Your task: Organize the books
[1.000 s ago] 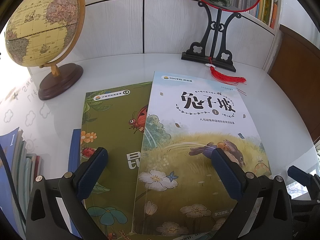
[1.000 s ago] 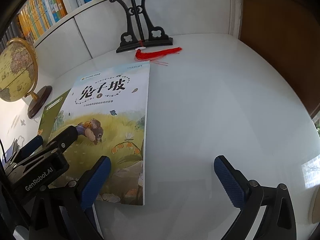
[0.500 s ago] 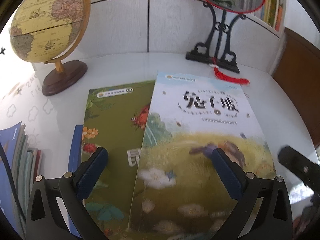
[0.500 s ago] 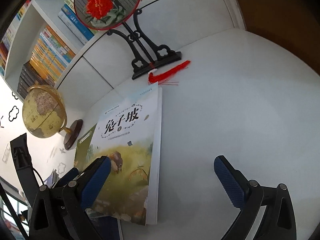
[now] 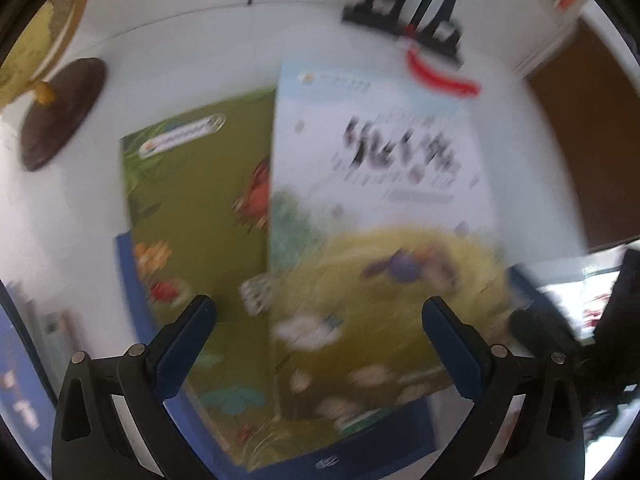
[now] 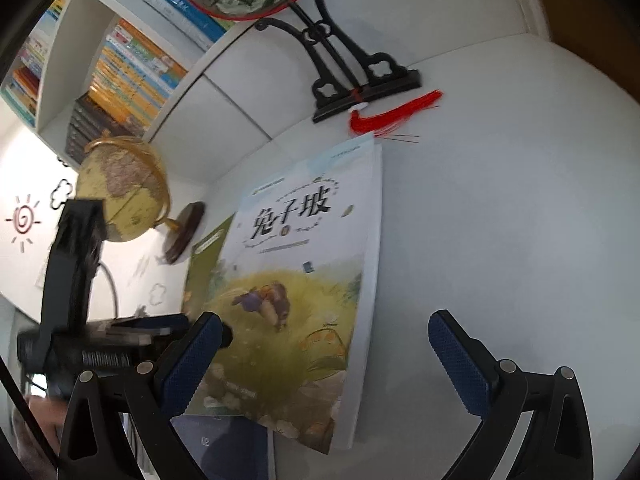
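The left hand-held gripper [image 5: 319,322] hangs above a pile of books with its 2 blue-padded fingers [image 5: 186,338] spread wide, nothing between them. The left wrist view is smeared by blur, so fine detail is lost. Under it lies the rabbit book [image 5: 384,240], pale at the top with black title characters and a yellow meadow below, lying flat and overlapping the right part of the green insect book [image 5: 192,216]. Both rest on a dark blue book [image 5: 384,436], whose edge shows at the left and along the near side. The pile sits on the white worktop [image 5: 180,60].

The right hand-held gripper [image 6: 326,344] is likewise spread, empty, hovering over the near right edge of the rabbit book, with its left finger [image 6: 188,360] over the cover and its right finger over bare worktop. In this sharper view the cover shows a rabbit in grass, and the book's page edge faces right.

At the back of the worktop stands a globe [image 6: 120,190] on a dark wooden base, left of the books. To the right of it, a black ornamental stand [image 6: 360,80] carries a round embroidered fan with a red flower, and its red tassel [image 6: 394,114] lies just beside the far corner of the rabbit book. Behind is a white bookshelf [image 6: 132,60] packed with colourful spines.
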The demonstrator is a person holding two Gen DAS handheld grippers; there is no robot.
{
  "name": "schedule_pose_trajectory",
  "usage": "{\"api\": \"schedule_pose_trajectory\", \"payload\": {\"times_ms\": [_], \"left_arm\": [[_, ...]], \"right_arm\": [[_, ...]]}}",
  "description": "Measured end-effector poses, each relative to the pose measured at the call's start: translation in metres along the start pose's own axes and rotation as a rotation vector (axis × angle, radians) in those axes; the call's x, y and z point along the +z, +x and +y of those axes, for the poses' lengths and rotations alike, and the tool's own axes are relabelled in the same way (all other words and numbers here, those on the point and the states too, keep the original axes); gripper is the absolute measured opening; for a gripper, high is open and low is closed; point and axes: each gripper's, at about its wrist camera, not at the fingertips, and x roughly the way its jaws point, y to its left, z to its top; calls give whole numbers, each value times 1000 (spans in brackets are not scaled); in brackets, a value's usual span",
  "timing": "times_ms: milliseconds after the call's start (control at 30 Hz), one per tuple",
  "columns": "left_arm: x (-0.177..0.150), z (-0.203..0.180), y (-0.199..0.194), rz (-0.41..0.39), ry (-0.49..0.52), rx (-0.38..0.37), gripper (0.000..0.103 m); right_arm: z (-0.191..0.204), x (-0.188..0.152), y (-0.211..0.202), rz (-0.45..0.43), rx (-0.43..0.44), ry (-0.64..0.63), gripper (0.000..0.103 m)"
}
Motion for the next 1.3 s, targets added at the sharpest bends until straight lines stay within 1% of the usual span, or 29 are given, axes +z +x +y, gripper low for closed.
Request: {"api": "schedule_pose_trajectory", "payload": {"times_ms": [67,100,133,200,233,267,300,333,367,400,433,467,533,600,633,667,700,767,867,967,1000,1033,1067,1100,1133,1200,1233,1300], "left_arm": [[1,4,-2,-29,-26,-97,102],[0,3,-2,-49,-21,-141,102],[-1,2,-2,-71,-12,-166,102],[-7,0,-1,-115,-7,-182,101],[-9,2,-2,-129,-16,-197,101],[-10,6,-5,-141,-22,-208,97],[-11,7,-6,-150,-25,-211,94],[-15,11,-9,-161,-31,-209,87],[-18,16,-12,-173,-44,-209,79],[-16,26,-14,-179,-57,-217,77],[-17,28,-15,-188,-70,-226,75],[-16,29,-15,-192,-74,-226,71],[-17,27,-15,-194,-61,-196,70],[-22,23,-16,-195,-38,-166,70],[-23,22,-15,-196,-31,-160,70],[-28,22,-16,-193,-31,-162,70],[-32,23,-17,-187,-36,-169,70],[-39,25,-18,-174,-49,-180,70],[-54,30,-23,-140,-47,-159,70],[-69,40,-31,-142,-59,-129,69],[-72,44,-33,-148,-73,-117,69],[-73,46,-35,-153,-85,-101,68],[-74,49,-38,-160,-102,-77,66],[-74,51,-40,-160,-113,-62,66],[-73,52,-41,-157,-121,-49,66],[-73,51,-40,-160,-113,-60,66],[-73,50,-38,-163,-105,-71,68],[-74,47,-37,-171,-91,-62,70]], "right_arm": [[-2,0,2,-11,56,4,103],[-3,0,4,-10,82,12,103],[-2,1,6,-5,99,13,103],[5,1,15,25,154,-6,102],[10,1,17,26,142,-20,102],[13,0,19,23,128,-31,101],[14,0,19,20,114,-38,92],[11,0,17,16,89,-41,67],[7,-1,14,10,53,-40,49],[-4,-2,10,11,5,-17,16],[-14,-4,8,13,4,20,9],[-24,-7,5,15,55,69,9],[-32,-15,-4,6,138,116,9],[-34,-24,-6,32,171,131,9],[-35,-28,-4,54,180,146,5],[-38,-33,-3,66,192,164,6],[-40,-35,-4,60,210,184,6],[-43,-35,-5,57,211,221,7],[-42,-32,-1,39,214,241,12],[-36,-29,0,42,232,235,20],[-31,-28,1,46,236,218,25],[-27,-27,3,51,241,202,32],[-20,-26,5,62,248,184,37],[-13,-25,7,81,261,157,47],[-6,-24,8,101,264,126,52],[4,-26,11,156,229,70,53],[6,-28,10,170,230,54,52],[5,-32,8,163,250,73,52]]}}
